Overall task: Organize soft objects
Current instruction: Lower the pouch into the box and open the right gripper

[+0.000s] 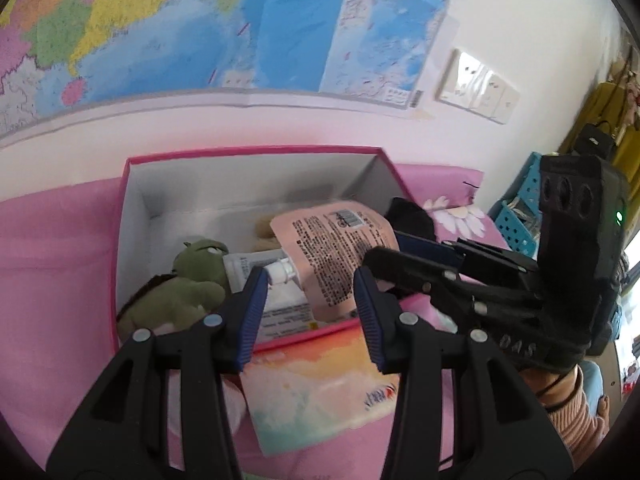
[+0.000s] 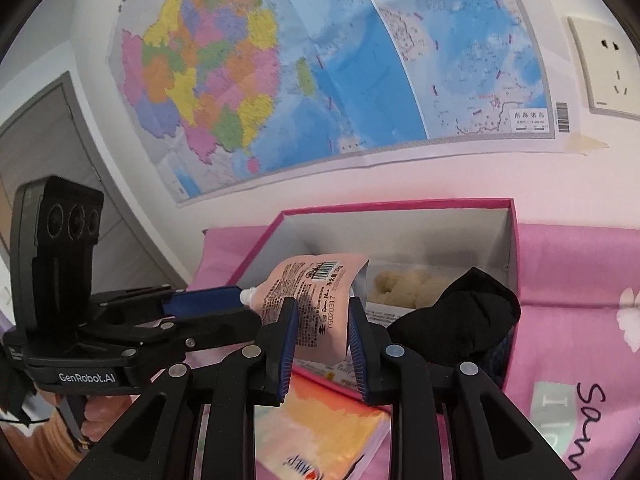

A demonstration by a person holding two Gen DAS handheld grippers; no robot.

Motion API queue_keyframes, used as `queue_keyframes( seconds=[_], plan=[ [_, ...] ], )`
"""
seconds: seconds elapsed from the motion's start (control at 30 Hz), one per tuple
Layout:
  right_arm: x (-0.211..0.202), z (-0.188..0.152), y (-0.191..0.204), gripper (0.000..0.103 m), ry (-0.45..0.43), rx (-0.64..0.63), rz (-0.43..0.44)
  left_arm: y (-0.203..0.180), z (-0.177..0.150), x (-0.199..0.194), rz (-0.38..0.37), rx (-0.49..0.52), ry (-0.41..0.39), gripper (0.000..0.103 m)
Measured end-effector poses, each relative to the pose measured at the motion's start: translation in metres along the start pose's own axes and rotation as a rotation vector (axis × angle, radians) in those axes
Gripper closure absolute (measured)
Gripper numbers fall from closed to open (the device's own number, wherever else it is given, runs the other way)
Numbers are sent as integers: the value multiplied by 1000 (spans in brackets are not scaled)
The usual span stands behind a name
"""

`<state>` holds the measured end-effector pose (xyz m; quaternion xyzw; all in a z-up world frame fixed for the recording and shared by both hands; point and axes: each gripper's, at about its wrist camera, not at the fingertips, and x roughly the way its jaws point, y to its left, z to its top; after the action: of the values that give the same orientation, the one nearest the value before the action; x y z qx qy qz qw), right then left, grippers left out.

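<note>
Sitting already inside the pink box [image 1: 256, 152] are the green plush [image 1: 188, 284] and a tube; the right gripper [image 2: 323, 336] is pinching the pink pouch [image 2: 316, 304] over its near rim. The left gripper [image 1: 310, 312] is hanging spread and empty near that rim, while the tissue pack [image 1: 320, 392] and black cloth [image 2: 460, 312] are waiting outside, I judge.

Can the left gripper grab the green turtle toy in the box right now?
Probably yes. The left gripper is open and empty, and the green turtle toy lies uncovered at the box's near corner, just beside its fingers.
</note>
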<state>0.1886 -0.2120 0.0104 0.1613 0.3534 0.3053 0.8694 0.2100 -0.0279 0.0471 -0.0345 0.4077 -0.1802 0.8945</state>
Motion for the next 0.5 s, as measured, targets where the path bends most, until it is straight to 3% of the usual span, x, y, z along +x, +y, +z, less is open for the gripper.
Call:
queue_keyframes(
  seconds=[0.23, 0.5],
  plan=[
    [28, -5, 4, 63, 70, -66, -99, 7, -2, 6, 54, -8, -2, 57],
    [3, -9, 7, 56, 25, -73, -84, 10, -22, -35, 86, 22, -100, 57]
  ],
)
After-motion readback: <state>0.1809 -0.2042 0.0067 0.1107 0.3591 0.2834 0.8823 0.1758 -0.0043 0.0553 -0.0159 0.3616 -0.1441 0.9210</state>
